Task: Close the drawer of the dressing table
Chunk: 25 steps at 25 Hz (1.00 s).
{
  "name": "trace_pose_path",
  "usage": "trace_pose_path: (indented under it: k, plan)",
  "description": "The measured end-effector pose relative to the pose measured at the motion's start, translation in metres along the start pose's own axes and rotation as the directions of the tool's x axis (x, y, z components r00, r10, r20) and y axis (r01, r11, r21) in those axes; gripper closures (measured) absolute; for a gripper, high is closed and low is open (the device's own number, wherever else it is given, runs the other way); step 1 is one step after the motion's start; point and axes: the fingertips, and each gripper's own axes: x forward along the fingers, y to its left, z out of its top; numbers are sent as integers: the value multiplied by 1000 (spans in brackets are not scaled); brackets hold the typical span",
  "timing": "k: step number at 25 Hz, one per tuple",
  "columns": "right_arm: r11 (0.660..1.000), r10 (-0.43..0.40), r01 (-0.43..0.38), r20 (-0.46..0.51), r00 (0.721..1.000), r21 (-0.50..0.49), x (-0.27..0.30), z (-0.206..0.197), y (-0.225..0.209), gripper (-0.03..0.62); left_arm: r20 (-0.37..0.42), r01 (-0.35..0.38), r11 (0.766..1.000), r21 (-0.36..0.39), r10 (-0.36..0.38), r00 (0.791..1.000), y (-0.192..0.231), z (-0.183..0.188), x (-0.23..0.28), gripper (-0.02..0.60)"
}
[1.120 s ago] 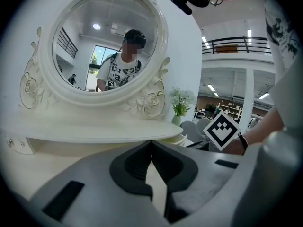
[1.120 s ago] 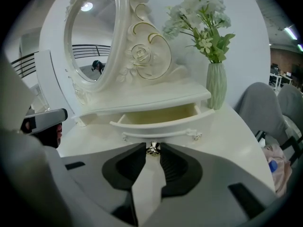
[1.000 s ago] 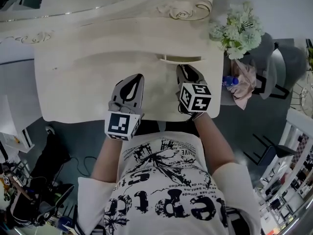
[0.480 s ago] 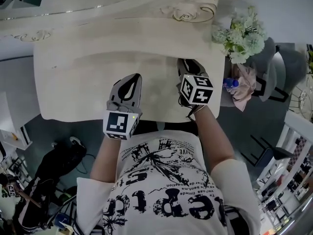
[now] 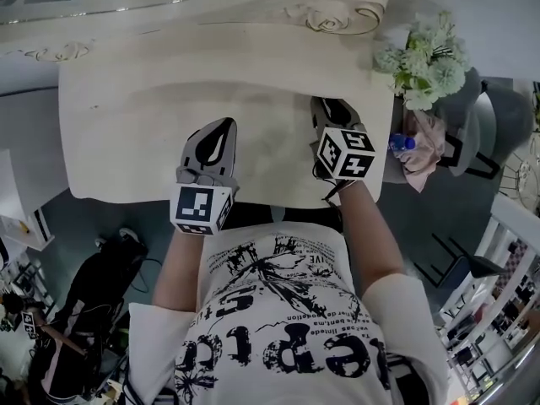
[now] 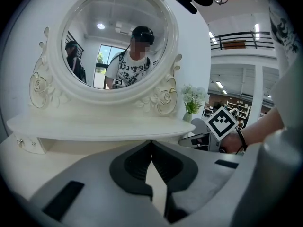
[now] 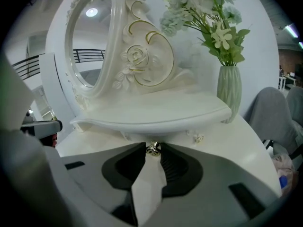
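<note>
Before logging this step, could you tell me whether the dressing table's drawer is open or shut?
Apparently shut: its knob sits right under the shelf; nothing sticks out.

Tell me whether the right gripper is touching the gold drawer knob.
Touching. The right gripper view shows the right gripper closed on the knob, both jaw tips against it.

Ref: mirror shelf [image 7: 156,112]. In front of it the bench [image 5: 126,142] top is open from left edge to right edge, free sweep. Under its overhang only a low slot; drawer knob [image 7: 152,149] sits there, pinched by right claw [image 7: 152,147]. Vase [image 7: 229,93] with flowers [image 7: 208,13] blocks the way past its right end. Mirror [image 6: 116,37] walls off everything behind it. Chair [image 5: 498,112] stands further off to its right.
</note>
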Motion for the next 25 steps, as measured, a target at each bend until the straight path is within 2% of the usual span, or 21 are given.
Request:
trace_pose_path:
  k: [2,5,9,14,15,18,22,25]
  plan:
    - [999,-6,6,-2,1000,-38,0,-1,4,485,-5,3,1000,4,-3,1000,-1,-2,-2,563]
    - [998,14,-15,-15,1000,-55,-1,-2,16,419,-3,13,1000,5,-13,1000,-7,1,-6,563]
    - [999,11,-13,-40,999,-44,-16,-8,15,416,1,40,999,25,-40,999,-19,6,-8,563]
    - [996,2,0,16,1000,-88,-60,7,32,420,25,57,995,80,-59,998,-24,26,-19,563]
    - [995,-1,4,32,999,-100,-69,12,38,437,33,56,995,86,-59,998,-22,31,-22,563]
    - [991,-10,23,106,994,-129,-91,31,50,550,73,52,994,96,-59,996,-23,48,-27,563]
    - [984,23,15,210,978,-175,-125,55,66,573,98,78,990,115,-89,991,-40,60,-39,563]
    - [974,79,-10,300,950,-227,-149,77,86,577,125,116,980,164,-137,983,-54,76,-52,563]
